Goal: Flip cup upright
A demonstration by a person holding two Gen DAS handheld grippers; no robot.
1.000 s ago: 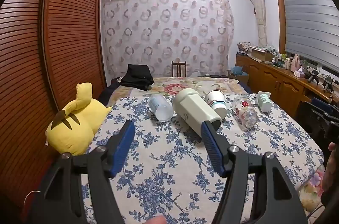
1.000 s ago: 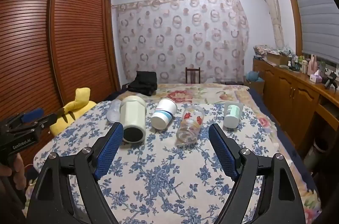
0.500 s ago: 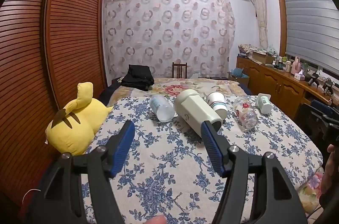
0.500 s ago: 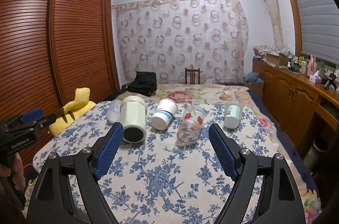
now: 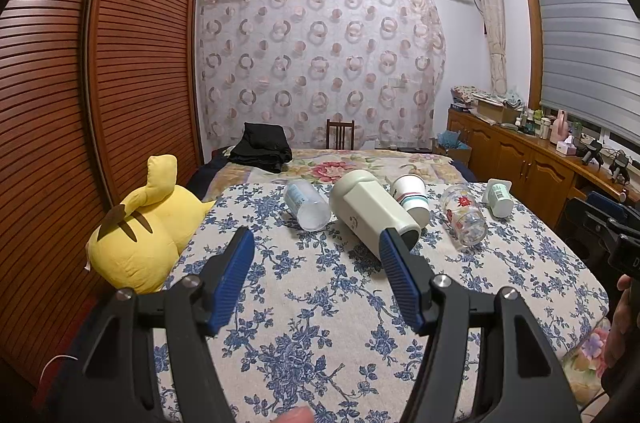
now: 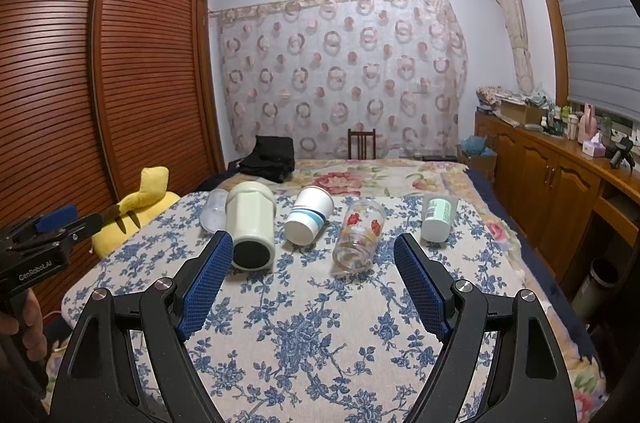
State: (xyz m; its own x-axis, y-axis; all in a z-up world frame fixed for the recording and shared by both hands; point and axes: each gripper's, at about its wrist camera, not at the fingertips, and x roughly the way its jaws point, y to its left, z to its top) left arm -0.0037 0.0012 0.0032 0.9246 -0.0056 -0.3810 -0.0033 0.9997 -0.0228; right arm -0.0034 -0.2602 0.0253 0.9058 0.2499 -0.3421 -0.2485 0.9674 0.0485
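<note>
- Grippers first: left gripper (image 5: 316, 243) and right gripper (image 6: 314, 249) were both spread wide with nothing between the blue pads, hovering over the near part of the floral bedspread (image 6: 304, 343), short of the cup row. Likely a staging pose ahead of picking a target.
- Left gripper's right finger overlapped the cream tumbler's mouth in the left wrist view; contact could not be confirmed, probably just line of sight.
- Five cups lay on their sides in a loose row across the bedspread, none upright, so the flip was not yet begun. All looked empty.
- Cream tumbler (image 6: 250, 225): biggest, dark mouth facing the grippers, closest to the left gripper, so judged the likely first pick.
- Clear plastic cup (image 5: 306, 203): just left of the tumbler, partly hidden behind it from the right wrist view, open end toward the camera.
- Paper cup (image 6: 308, 215) with coloured stripes: between the tumbler and the glass.
- Printed glass (image 6: 358, 235) with red fruit: mouth toward the grippers, roughly centred in the right gripper's span.
- Small green-label cup (image 6: 436, 217): far right end, apart from the others.
- Soft bedding meant poor footing, so an uprighted cup could tip.
- Yellow plush toy (image 5: 140, 231) sat at the left edge of the bed, clear of the row.
- Black bag (image 5: 262, 153) lay further back on the bed.
</note>
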